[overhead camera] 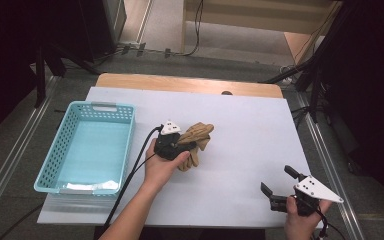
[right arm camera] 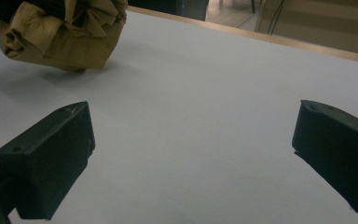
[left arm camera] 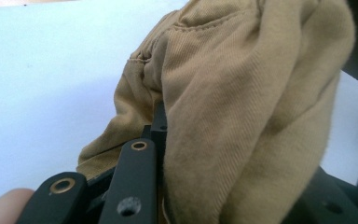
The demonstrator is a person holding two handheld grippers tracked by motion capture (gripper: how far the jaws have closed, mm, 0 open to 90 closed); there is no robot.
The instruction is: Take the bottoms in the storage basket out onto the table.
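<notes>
A crumpled tan cloth [overhead camera: 198,136] lies at the middle of the white table top [overhead camera: 260,125]. My left gripper [overhead camera: 187,145] is shut on its near side, held in a hand that comes in from the bottom. In the left gripper view the tan cloth [left arm camera: 242,93] bulges over the left gripper [left arm camera: 161,122] and hides the right jaw. My right gripper [overhead camera: 278,179] stands open near the table's front right corner, nothing between its jaws. In the right gripper view the right gripper [right arm camera: 191,154] faces bare table, with the tan cloth [right arm camera: 65,32] at the top left.
A light blue plastic basket [overhead camera: 55,150] with holed walls stands at the table's left side. A wooden edge [overhead camera: 190,82] runs along the far side of the table. Dark stands and cables are on the floor beyond it.
</notes>
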